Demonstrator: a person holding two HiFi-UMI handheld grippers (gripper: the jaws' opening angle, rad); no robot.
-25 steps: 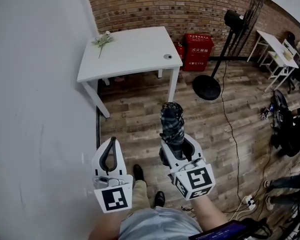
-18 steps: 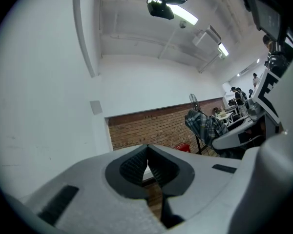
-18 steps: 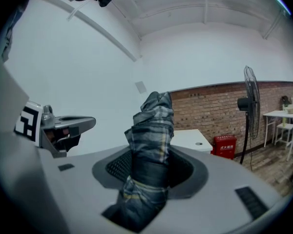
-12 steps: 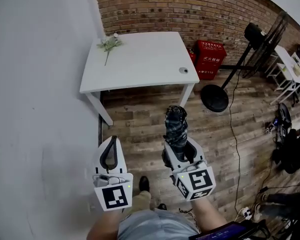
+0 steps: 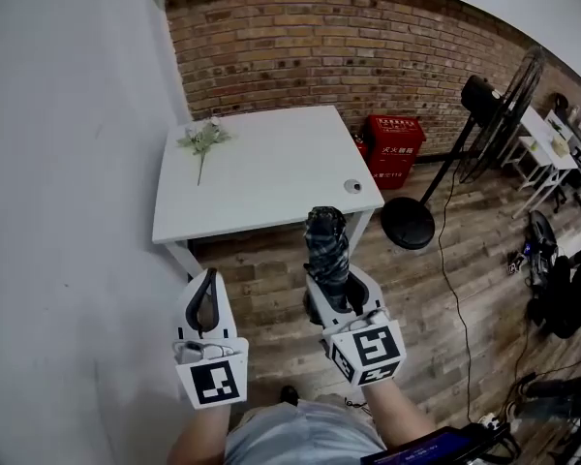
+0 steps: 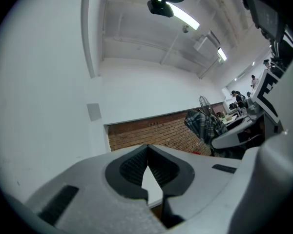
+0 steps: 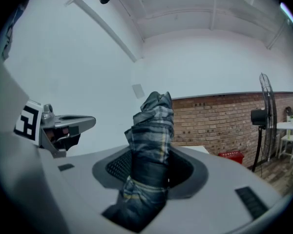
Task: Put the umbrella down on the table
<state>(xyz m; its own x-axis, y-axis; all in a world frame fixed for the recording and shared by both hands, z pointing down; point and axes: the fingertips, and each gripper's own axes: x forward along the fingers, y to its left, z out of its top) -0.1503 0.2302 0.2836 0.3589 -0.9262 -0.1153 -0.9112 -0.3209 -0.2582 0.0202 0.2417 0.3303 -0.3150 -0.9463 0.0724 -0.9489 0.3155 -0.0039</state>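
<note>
A folded plaid umbrella (image 5: pixel 327 250) (image 7: pixel 151 145) stands up between the jaws of my right gripper (image 5: pixel 337 292), which is shut on it, over the wooden floor just short of the white table (image 5: pixel 271 177). The umbrella's top overlaps the table's near edge in the head view. My left gripper (image 5: pixel 207 303) (image 6: pixel 147 167) is held beside it to the left, its jaws shut with nothing between them. In the left gripper view the umbrella (image 6: pixel 203 126) shows at the right.
A sprig of flowers (image 5: pixel 202 141) lies at the table's far left and a small round grey thing (image 5: pixel 351 186) near its right front corner. A white wall runs along the left. A standing fan (image 5: pixel 445 163) and red boxes (image 5: pixel 394 143) stand right of the table.
Both grippers and the umbrella have come closer to the table, which now sits larger and nearer in the head view. The grip on the umbrella is unchanged.
</note>
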